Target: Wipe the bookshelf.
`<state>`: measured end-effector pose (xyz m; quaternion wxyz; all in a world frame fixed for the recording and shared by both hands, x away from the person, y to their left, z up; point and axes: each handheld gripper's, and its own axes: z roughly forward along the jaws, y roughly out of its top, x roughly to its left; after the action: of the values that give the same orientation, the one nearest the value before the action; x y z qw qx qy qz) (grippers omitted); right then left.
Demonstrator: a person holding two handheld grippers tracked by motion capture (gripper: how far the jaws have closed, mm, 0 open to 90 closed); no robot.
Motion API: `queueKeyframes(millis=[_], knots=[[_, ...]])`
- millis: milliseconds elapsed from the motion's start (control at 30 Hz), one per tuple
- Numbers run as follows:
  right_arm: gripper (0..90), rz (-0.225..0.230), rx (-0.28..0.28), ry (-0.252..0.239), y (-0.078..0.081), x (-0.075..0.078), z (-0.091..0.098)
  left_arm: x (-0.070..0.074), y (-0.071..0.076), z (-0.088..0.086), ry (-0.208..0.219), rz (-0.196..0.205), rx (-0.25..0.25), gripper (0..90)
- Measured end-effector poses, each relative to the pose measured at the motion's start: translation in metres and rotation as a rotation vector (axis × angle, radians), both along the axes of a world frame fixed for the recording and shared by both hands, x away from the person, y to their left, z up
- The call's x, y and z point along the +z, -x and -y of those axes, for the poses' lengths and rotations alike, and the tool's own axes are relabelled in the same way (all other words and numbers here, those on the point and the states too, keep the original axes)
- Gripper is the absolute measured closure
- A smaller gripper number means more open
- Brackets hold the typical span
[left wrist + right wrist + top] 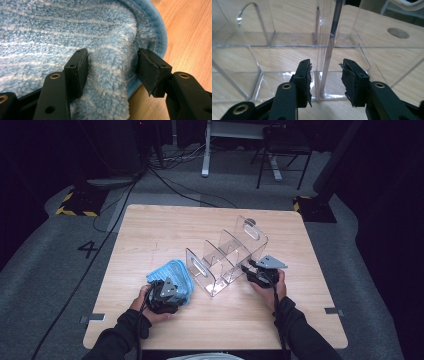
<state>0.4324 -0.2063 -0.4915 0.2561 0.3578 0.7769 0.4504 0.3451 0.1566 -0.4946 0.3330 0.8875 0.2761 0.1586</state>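
My left gripper (112, 68) sits low on the blue cloth (75, 32). A raised fold of the cloth stands between the jaws; the left pad touches it, and I can't tell whether the right one presses it, so call it around the fold, grip not confirmed. Rest of the cloth spreads ahead and to the left of this gripper, cut off by the frame edges. Bare worktop (190, 30) to its right. From above the gripper hides the near part of the cloth.

My right gripper (325, 80) is open, jaws straddling a clear divider (329, 50) of the acrylic organizer (227, 255), not touching it. Organizer is right in front of this gripper; its walls are see-through and glare makes the compartment edges hard to trace. A hole in the worktop shows beyond it, up right.
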Motion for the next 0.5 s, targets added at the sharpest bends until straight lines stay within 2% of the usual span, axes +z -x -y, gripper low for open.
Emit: queueKeyframes(millis=[133, 333, 367, 500], knots=[[64.4, 0.008, -0.014, -0.029, -0.007, 0.004, -0.002, 0.0, 0.0, 0.0, 0.004, -0.001, -0.002, 42.9], [73.6, 0.012, -0.008, -0.02, -0.009, 0.003, -0.007, 0.0, 0.0, 0.0, 0.004, 0.0, -0.003, 42.8], [75.3, 0.015, 0.003, -0.011, -0.009, 0.003, -0.008, 0.0, 0.0, 0.0, 0.002, 0.0, -0.003, 42.8], [82.5, 0.025, -0.011, 0.014, -0.008, 0.003, -0.013, 0.0, -0.001, 0.0, 0.002, 0.004, -0.004, 42.8]])
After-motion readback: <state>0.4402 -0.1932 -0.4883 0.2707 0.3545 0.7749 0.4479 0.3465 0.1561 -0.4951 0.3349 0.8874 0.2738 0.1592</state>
